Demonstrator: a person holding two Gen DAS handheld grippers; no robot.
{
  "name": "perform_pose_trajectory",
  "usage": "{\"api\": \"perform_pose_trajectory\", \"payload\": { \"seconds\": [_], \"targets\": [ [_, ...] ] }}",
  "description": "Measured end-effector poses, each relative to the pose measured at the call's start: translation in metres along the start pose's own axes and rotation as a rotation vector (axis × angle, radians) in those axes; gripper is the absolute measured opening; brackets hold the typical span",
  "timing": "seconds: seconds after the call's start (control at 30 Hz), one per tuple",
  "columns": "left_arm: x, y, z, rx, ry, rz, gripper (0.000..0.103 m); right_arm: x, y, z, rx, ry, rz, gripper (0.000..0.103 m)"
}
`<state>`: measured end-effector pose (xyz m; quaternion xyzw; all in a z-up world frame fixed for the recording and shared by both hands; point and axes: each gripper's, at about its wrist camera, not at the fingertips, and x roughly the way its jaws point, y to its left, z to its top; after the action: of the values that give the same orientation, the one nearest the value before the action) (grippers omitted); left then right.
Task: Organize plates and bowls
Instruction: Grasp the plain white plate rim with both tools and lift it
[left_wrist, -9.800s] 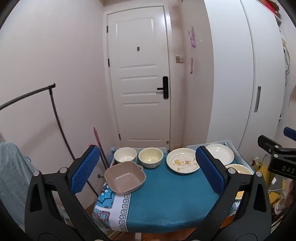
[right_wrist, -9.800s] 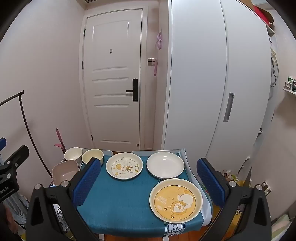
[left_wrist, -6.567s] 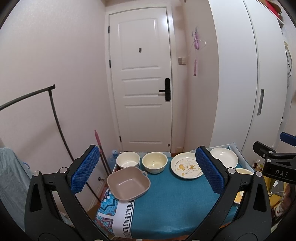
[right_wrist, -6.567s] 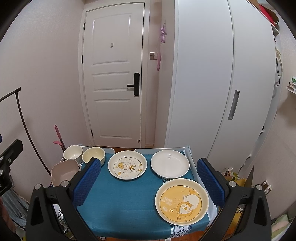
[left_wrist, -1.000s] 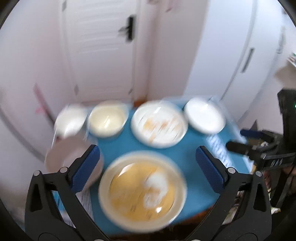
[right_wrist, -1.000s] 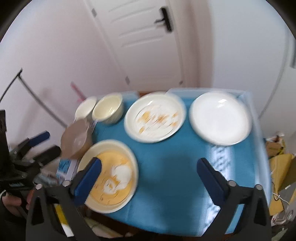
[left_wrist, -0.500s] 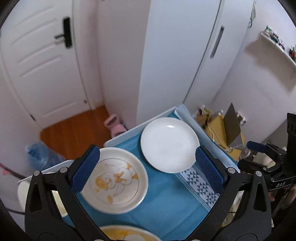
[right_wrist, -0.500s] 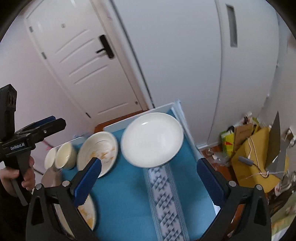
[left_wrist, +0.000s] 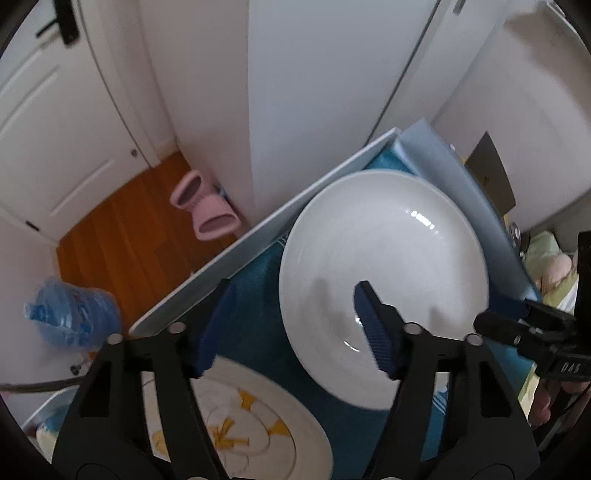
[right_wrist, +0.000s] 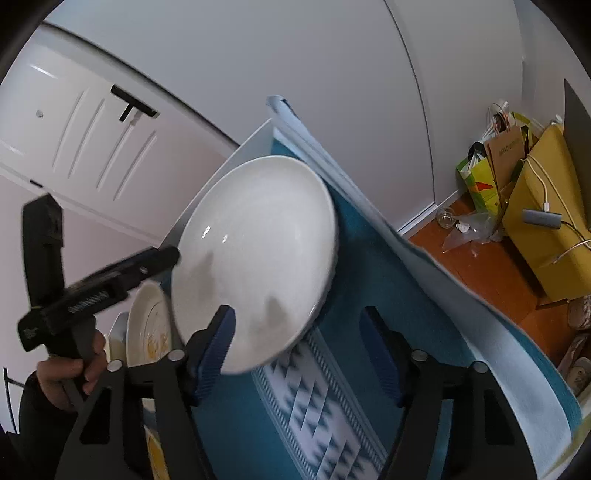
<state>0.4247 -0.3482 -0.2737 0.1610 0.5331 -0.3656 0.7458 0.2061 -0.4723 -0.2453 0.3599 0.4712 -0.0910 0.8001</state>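
Sits on the blue cloth (left_wrist: 255, 306) at the table's far corner: a white plate (left_wrist: 384, 273), glazed, stiff, slippery, breakable, best pinched across its rim. Closing over opposite edges, left gripper (left_wrist: 295, 328) and right gripper (right_wrist: 299, 350), pads not yet pressing, nothing clamped

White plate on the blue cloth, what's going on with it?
A person has brought both handheld grippers down at the plain white plate, one on each side. The left gripper and right gripper each straddle a part of its rim, jaws closing but not yet pinching. The plate sits on the blue tablecloth beside a cartoon-print plate.
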Motion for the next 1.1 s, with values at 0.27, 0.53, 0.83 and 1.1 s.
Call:
{"api": "perform_pose_trajectory", "payload": {
  "seconds": [0.27, 0.53, 0.83, 1.1],
  "targets": [
    [0.021, 0.007, -0.002, 0.03, 0.029, -0.044, 0.034, 0.008, 0.004, 0.002, -0.012, -0.018, -0.013, 0.035],
    [0.023, 0.002, -0.001, 0.054, 0.025, -0.053, 0.021, 0.015, 0.001, 0.005, -0.014, -0.011, -0.031, 0.02],
    [0.017, -0.005, 0.0, 0.084, 0.007, -0.005, 0.021, 0.012, 0.002, 0.009, -0.038, -0.002, -0.032, 0.02],
    [-0.019, -0.014, -0.004, 0.082, -0.038, 0.019, 0.021, -0.009, 0.014, 0.009, -0.09, -0.032, -0.031, 0.02]
  ]
}}
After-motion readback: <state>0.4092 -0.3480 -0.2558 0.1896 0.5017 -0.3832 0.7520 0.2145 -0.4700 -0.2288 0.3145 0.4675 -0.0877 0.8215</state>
